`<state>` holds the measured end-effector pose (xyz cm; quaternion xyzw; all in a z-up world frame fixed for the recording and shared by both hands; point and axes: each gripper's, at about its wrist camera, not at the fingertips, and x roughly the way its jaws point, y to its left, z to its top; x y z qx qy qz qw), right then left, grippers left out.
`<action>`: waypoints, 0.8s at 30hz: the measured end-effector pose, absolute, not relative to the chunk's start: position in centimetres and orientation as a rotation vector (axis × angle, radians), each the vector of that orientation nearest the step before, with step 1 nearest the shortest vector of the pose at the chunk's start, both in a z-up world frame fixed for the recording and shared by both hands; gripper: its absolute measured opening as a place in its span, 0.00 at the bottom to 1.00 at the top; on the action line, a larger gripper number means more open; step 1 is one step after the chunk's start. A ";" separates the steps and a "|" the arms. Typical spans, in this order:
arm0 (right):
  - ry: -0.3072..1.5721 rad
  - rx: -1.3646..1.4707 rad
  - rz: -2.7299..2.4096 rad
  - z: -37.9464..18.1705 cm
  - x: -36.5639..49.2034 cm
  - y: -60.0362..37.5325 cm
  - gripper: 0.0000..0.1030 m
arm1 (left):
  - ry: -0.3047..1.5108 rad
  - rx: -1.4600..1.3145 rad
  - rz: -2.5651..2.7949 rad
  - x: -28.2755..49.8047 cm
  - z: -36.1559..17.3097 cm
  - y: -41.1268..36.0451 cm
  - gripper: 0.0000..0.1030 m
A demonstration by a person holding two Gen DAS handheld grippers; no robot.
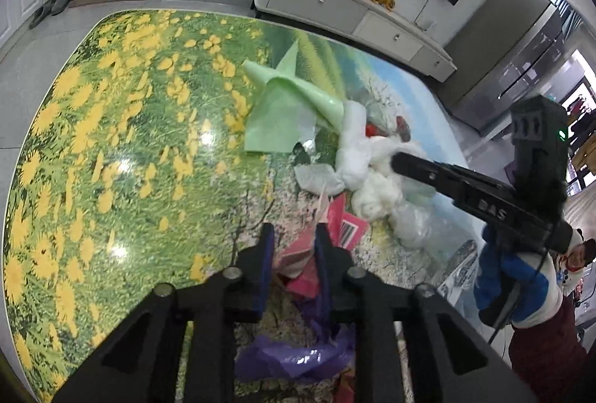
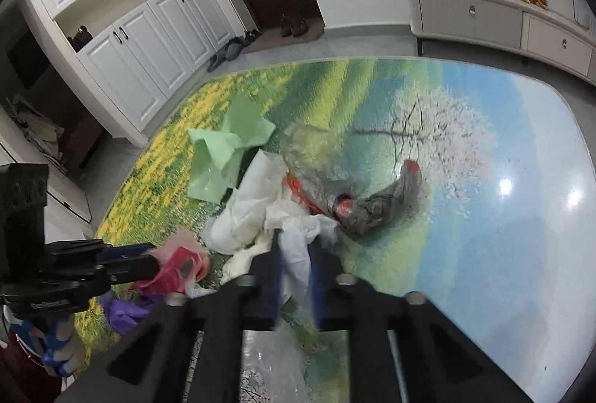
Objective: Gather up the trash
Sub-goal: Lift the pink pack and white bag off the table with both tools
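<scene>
**Trash half gathered, both grippers on scraps**

The left gripper (image 1: 294,246) is seen low in the centre of its view, jaws nearly closed on a red wrapper (image 1: 298,254); in the right view the same wrapper (image 2: 178,263) is pinched at the lower left. A purple bag (image 1: 298,354) lies crumpled just below it, at the bottom of the frame. The right gripper (image 2: 294,261) is closed on a strip of white plastic (image 2: 294,254), which hangs blurred between its fingers at lower centre.

Beyond the grippers, a white heap (image 2: 253,213) is spread mid-frame, its long axis running from lower left to upper right. A green bag (image 2: 223,149) lies flat above it, its corners pointing to the upper left. A clear bag (image 2: 357,190) with red contents stretches rightward, its long axis near level in the frame.

Nothing appears cleared from the table (image 2: 503,254) yet; no bin is visible. Two pieces are judged in hand, and the green, clear and purple bags and the white heap are left.
</scene>
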<state>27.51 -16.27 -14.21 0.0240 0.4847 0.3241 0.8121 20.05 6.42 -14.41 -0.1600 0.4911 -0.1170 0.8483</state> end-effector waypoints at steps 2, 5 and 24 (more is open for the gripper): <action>1.003 0.043 0.697 -13.3 26.9 -16.7 0.07 | 1.023 -0.344 -0.237 20.0 -14.5 6.5 0.13; 0.948 0.057 0.698 -11.4 25.8 -17.8 0.07 | 1.001 -0.356 -0.220 20.0 -13.8 6.7 0.06; 0.724 0.173 0.481 -2.4 16.8 -34.4 0.07 | 0.798 -0.323 -0.318 18.0 -3.0 2.5 0.03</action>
